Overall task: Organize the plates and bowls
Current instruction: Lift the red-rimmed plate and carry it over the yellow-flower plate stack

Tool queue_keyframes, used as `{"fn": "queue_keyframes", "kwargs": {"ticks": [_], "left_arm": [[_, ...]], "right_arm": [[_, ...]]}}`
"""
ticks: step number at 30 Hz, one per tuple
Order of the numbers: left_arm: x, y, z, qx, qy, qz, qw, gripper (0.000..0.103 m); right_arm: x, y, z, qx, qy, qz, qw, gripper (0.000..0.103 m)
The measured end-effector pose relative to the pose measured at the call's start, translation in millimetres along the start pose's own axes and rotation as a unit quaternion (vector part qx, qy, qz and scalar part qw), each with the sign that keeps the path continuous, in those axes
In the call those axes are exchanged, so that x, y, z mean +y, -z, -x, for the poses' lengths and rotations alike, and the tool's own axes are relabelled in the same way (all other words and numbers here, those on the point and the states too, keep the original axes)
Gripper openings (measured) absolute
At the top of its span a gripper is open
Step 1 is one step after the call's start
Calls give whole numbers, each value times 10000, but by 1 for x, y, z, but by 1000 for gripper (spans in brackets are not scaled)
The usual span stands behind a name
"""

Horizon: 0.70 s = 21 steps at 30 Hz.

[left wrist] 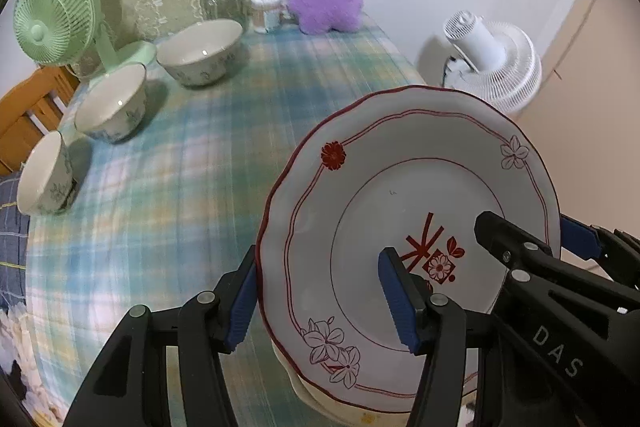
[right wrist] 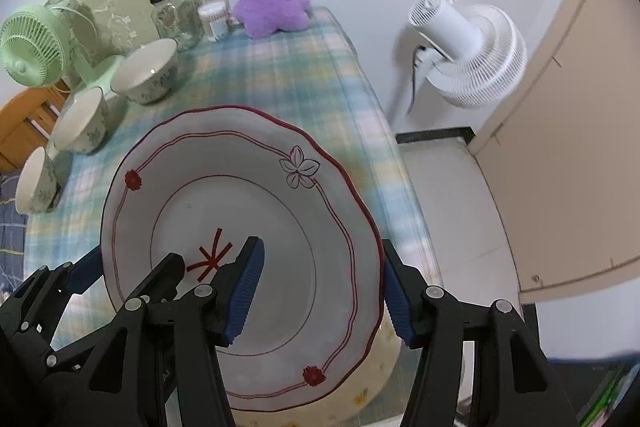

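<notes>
Two tongs straddle opposite edges of one white plate (left wrist: 400,219) with a scalloped red rim, red line rings, flower motifs and a red centre mark. Left tongs (left wrist: 320,303) sit spread around its left rim; right tongs (right wrist: 320,291) sit spread around its right rim. The plate rests on a cream dish (right wrist: 380,359) at the bench's (left wrist: 168,211) near edge. Three white floral bowls (left wrist: 200,51) line up left of the plate, near a green fan (left wrist: 52,15).
</notes>
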<state>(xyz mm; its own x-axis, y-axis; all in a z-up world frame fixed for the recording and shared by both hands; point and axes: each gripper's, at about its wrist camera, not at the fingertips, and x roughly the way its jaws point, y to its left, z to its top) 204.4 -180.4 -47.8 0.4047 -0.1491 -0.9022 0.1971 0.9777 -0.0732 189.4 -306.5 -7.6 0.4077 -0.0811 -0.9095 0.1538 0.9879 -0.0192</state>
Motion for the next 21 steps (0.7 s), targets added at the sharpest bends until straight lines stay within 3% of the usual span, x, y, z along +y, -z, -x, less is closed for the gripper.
{"fn": "queue_keyframes", "kwargs": {"ticks": [11,21], "left_arm": [[-18,24,-23,396,110,-71,9991,58],[-37,29,-40,550,-201,-87,9982,58]], "right_arm": [[-18,33,-18,328,120,-121,9993,60],[-37,36,-42,689,-29,-98,9976,60]]}}
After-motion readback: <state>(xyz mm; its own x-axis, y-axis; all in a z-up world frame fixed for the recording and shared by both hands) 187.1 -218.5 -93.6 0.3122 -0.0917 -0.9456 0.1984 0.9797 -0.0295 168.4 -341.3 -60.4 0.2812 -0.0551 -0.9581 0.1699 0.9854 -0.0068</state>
